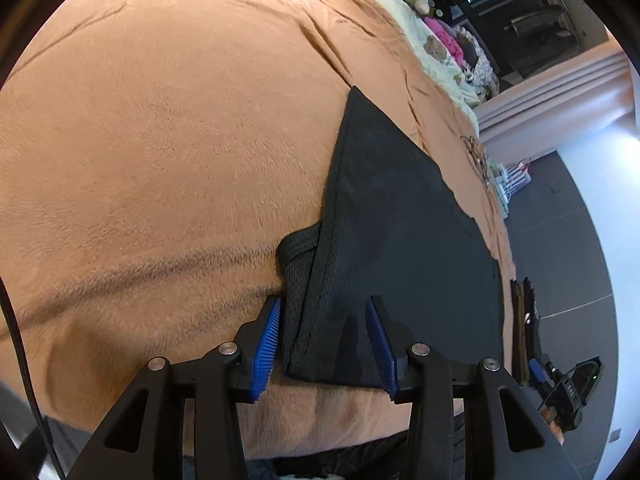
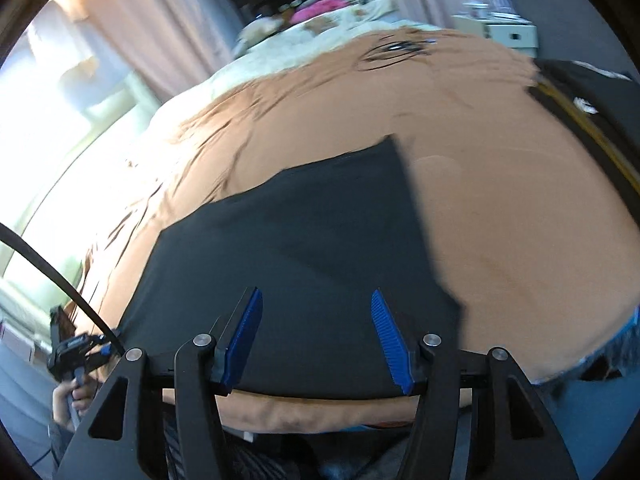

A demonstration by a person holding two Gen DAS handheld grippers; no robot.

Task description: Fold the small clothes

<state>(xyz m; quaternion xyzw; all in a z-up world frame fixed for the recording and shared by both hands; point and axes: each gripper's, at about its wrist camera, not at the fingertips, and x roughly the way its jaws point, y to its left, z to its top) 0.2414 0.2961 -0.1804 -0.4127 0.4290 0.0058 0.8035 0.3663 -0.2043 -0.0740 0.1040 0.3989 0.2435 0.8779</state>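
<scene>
One dark garment (image 1: pixel 392 240) is lying on the bed, on an orange-brown blanket (image 1: pixel 160 140), and two tongs are showing, one pair to each wrist view, each with two blue ribbed pads. In the left wrist view the left tongs (image 1: pixel 324 340) are standing apart at the lower middle of the frame, their tips straddling the garment's near left corner, where a folded layer is overlapping a ribbed band (image 1: pixel 296 248) that is poking out to the left; the left pad is sitting just beside the fabric's edge. The cloth is running from there toward the upper right, narrowing to a point. In the right wrist view, which is blurring somewhat, the right tongs (image 2: pixel 316 340) are also standing apart, hovering over the near edge of the same garment (image 2: pixel 300 248), which is filling the lower middle of the frame; I cannot tell if they are touching it. The other gripper (image 2: pixel 76 356) is showing at the lower left with a hand on its handle. One pile of mixed clothes (image 1: pixel 460 44) is lying at the upper right of the left view, beyond a pale sheet (image 1: pixel 420 36), and more dark clothing (image 2: pixel 592 100) is lying at the right view's upper right.
</scene>
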